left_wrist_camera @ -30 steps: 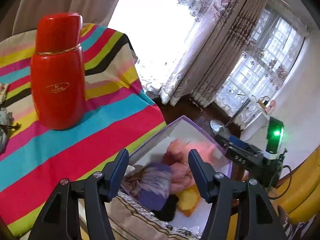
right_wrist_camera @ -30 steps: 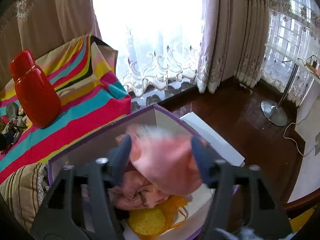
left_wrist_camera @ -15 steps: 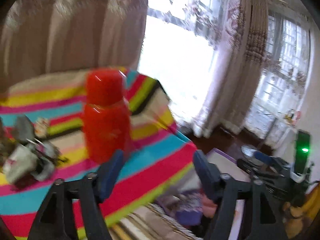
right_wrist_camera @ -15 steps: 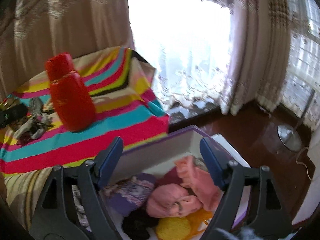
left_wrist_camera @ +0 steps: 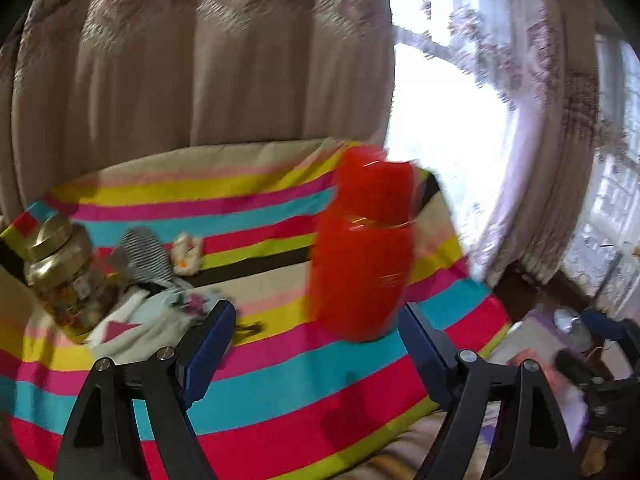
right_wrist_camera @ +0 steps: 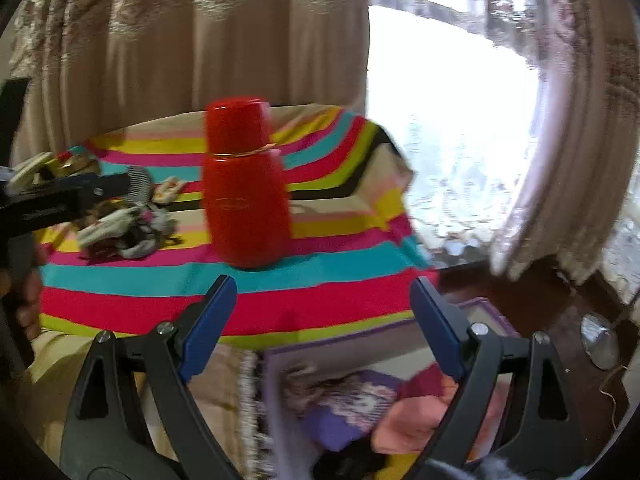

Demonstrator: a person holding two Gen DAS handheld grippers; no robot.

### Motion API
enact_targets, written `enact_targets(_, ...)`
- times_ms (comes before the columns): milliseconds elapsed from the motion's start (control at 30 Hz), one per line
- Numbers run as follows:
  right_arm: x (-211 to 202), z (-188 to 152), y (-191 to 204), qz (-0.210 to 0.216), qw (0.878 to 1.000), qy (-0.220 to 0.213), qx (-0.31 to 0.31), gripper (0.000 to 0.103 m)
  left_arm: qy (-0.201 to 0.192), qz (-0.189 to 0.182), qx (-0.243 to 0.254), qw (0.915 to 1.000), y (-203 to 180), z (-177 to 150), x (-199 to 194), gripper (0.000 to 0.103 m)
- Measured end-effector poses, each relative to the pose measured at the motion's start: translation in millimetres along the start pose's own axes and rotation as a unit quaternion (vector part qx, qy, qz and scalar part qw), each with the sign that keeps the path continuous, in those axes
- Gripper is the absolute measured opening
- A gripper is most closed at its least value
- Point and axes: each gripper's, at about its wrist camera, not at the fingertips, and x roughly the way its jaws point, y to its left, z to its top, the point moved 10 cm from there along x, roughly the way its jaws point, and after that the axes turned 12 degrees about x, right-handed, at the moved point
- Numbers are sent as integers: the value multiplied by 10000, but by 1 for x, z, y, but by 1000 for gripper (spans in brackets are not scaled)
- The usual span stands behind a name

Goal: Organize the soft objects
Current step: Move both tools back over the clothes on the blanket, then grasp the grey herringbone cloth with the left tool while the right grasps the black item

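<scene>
A pile of soft clothes [left_wrist_camera: 148, 316] lies on the striped tablecloth [left_wrist_camera: 280, 380] at the left, with a striped sock [left_wrist_camera: 146, 254] and a small cream piece [left_wrist_camera: 187, 254] behind it. The pile also shows in the right wrist view [right_wrist_camera: 128, 232]. My left gripper [left_wrist_camera: 314, 344] is open and empty above the table, facing the pile and the flask. My right gripper [right_wrist_camera: 324, 320] is open and empty above the purple-edged box [right_wrist_camera: 486, 306], which holds a purple piece [right_wrist_camera: 352, 408] and a pink piece [right_wrist_camera: 416, 416].
A tall red flask [left_wrist_camera: 362, 256] stands mid-table, also in the right wrist view [right_wrist_camera: 242, 190]. A gold-lidded glass jar [left_wrist_camera: 64, 276] stands at the left. Curtains and a bright window lie behind. A lamp base [right_wrist_camera: 600, 340] sits on the dark floor at right.
Both grippers have swung up and left, away from the box and toward the table. The right gripper has let go of the pink piece, which now lies in the box.
</scene>
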Motion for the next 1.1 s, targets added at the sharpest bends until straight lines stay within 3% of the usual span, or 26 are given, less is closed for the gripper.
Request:
enact_targets(233,20,-10,43,442,9984,280,-209,90,420,336,-209,9983,69,-31,15,84)
enact_targets(533,44,-14,89,992,9925,625,-357,90,1307,488,30,9902,114,-72,51,84)
enact_targets(867,71,-13,108,1158,9889,874,-312,90,2191,812,663,9700,146,-102,97,84)
enact_targets(933,77,-15,110,1168,9882,944,-309,90,2242,797,689,9688,150,-105,102,75)
enact_targets(1033,87,-16,117,1185,9868,1047,-352,90,2347,658,485,9686,155,-116,109,47)
enact_targets(1100,93,-18,123,1187,9861,1095,-394,90,2329,601,385,9699,156,-122,110,43)
